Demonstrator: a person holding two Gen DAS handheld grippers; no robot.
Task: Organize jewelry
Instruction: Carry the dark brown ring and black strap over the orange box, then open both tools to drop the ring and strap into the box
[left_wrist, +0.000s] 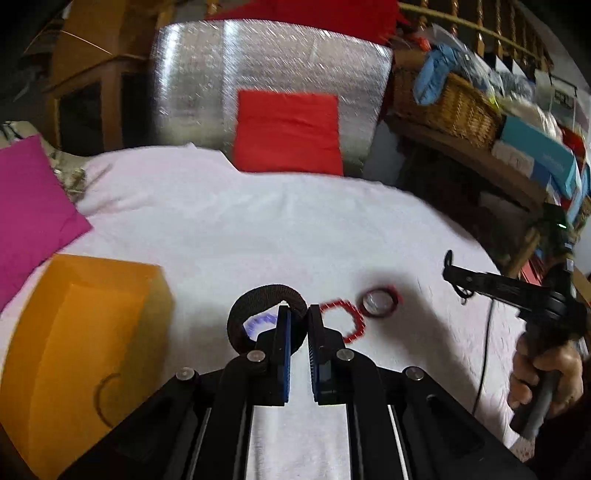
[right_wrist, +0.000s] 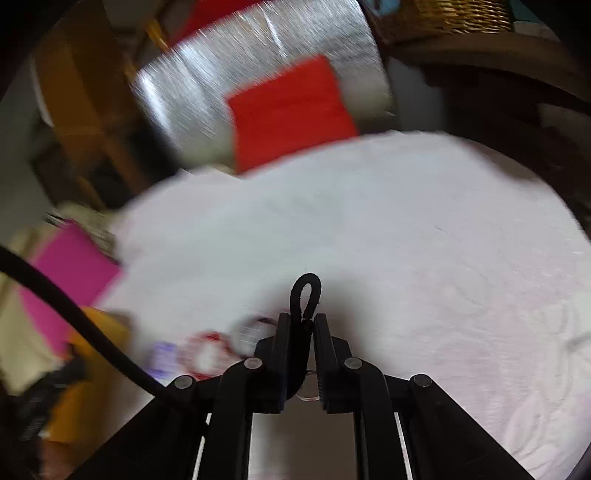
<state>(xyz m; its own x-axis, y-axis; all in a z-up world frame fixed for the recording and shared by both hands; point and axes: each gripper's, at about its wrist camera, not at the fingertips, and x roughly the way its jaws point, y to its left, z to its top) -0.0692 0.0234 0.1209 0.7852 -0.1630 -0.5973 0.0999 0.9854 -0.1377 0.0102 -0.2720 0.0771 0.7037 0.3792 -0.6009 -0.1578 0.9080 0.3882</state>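
My left gripper (left_wrist: 297, 314) is shut on a thick black fabric band (left_wrist: 255, 295), which hangs as a ring off its left fingertip above the white cloth (left_wrist: 258, 229). A purple piece (left_wrist: 258, 325) shows through that ring. On the cloth just right lie a red beaded bracelet (left_wrist: 343, 321) and a dark red bangle (left_wrist: 378, 302). My right gripper (right_wrist: 301, 321) is shut on a thin black cord loop (right_wrist: 304, 295) that sticks up past its tips. From the left wrist view, the right gripper (left_wrist: 452, 271) hovers at the right in a person's hand (left_wrist: 543, 373).
An open orange box (left_wrist: 85, 332) stands at the near left, with a pink cloth (left_wrist: 33, 206) behind it. A red cushion (left_wrist: 288, 133) leans on silver foil (left_wrist: 207, 85) at the back. A wicker basket (left_wrist: 458, 107) and boxes fill the right shelf. A black cable (right_wrist: 74, 317) crosses the left.
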